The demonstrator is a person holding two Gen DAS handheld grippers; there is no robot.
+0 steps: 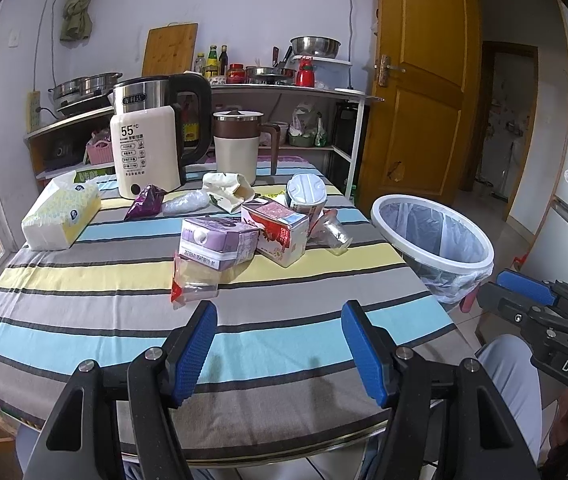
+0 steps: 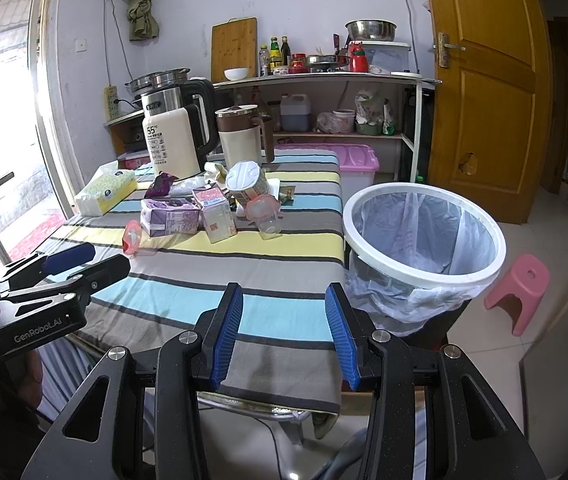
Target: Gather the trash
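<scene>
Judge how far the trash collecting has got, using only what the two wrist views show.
Done: nothing visibly; the lined bin shows only its bag. In hand: nothing; the left gripper and right gripper are both open above the striped tablecloth. Left: the purple carton, red carton, clear plastic cup, paper cup, purple wrapper and clear packet lie on the table.
</scene>
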